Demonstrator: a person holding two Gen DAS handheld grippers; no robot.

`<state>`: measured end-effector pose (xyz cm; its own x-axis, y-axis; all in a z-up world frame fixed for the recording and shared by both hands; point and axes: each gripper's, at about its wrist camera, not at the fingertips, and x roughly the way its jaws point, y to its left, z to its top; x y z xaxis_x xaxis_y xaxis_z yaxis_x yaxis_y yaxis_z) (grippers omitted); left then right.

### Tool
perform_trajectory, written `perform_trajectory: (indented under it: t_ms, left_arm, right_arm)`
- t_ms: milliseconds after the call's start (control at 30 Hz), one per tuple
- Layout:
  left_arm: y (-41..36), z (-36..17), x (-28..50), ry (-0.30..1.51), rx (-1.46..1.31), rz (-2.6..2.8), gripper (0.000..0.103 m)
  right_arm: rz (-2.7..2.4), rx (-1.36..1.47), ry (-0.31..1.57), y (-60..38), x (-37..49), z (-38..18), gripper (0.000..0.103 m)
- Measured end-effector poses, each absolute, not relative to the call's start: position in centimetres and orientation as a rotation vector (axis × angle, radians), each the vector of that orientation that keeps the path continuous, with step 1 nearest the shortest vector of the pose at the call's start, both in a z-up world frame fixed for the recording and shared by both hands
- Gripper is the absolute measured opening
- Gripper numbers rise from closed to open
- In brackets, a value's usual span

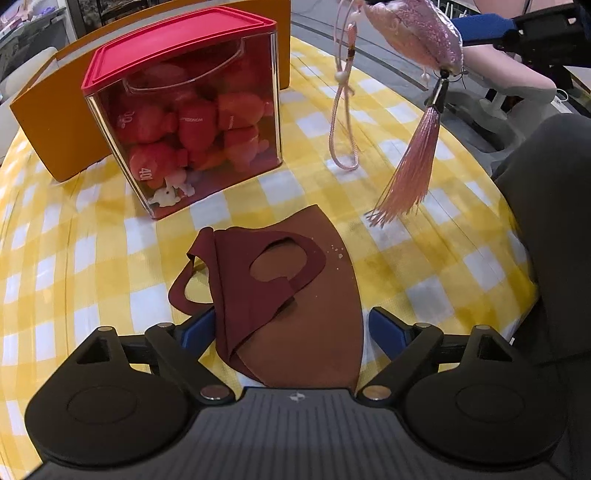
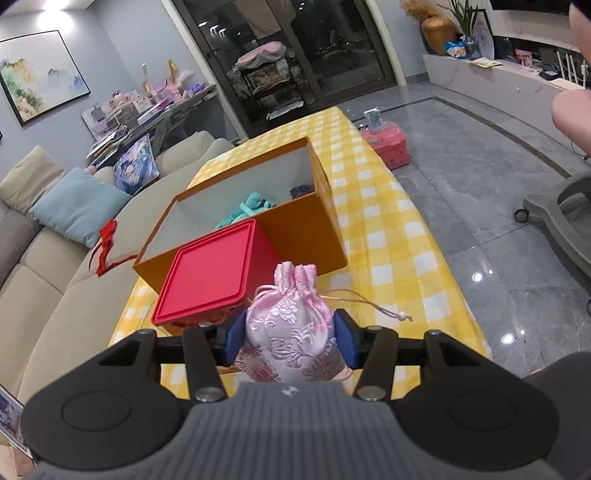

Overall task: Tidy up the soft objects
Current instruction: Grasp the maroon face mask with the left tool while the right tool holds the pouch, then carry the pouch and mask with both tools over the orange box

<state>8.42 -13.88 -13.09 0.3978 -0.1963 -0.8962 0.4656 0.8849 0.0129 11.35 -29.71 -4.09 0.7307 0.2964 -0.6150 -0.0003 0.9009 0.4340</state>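
My left gripper [image 1: 291, 326] is open, its blue fingers on either side of two face masks, a dark red mask [image 1: 255, 280] lying over a brown mask [image 1: 325, 317] on the yellow checked tablecloth. My right gripper [image 2: 290, 334] is shut on a pink embroidered drawstring pouch [image 2: 291, 332] and holds it above the table. In the left wrist view the pouch [image 1: 417, 29] hangs at the top right, its tassel [image 1: 410, 170] and cord loop [image 1: 345, 122] trailing down to the cloth. An open orange box [image 2: 295, 229] holds a teal cloth [image 2: 247, 210] and a dark item.
A clear container with a red lid [image 1: 184, 122] full of red plush items stands in front of the orange box [image 1: 44, 122]; its lid shows in the right wrist view [image 2: 210, 273]. A sofa [image 2: 55, 258] is left of the table. A pink case [image 2: 388, 144] sits on the floor.
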Motion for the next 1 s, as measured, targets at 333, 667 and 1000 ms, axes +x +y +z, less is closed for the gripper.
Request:
perform_trajectory:
  t_ms: [333,667,1000]
  left_arm:
    - [-13.2,-12.0,9.1,1.096,0.269,-0.358,0.026]
    - [-13.0,-11.1,8.8,1.075,0.291,-0.347,0.01]
    - [-10.0,-6.1,10.0,1.008,0.16,-0.3,0.01]
  right_arm:
    - [0.177,0.402,0.744,-29.2,11.3,-4.1,0.051]
    - [0.185,0.409,0.764,-29.1,11.5,-4.5,0.051]
    - [0.208,0.401,0.743,-28.9,11.3,-4.2,0.051]
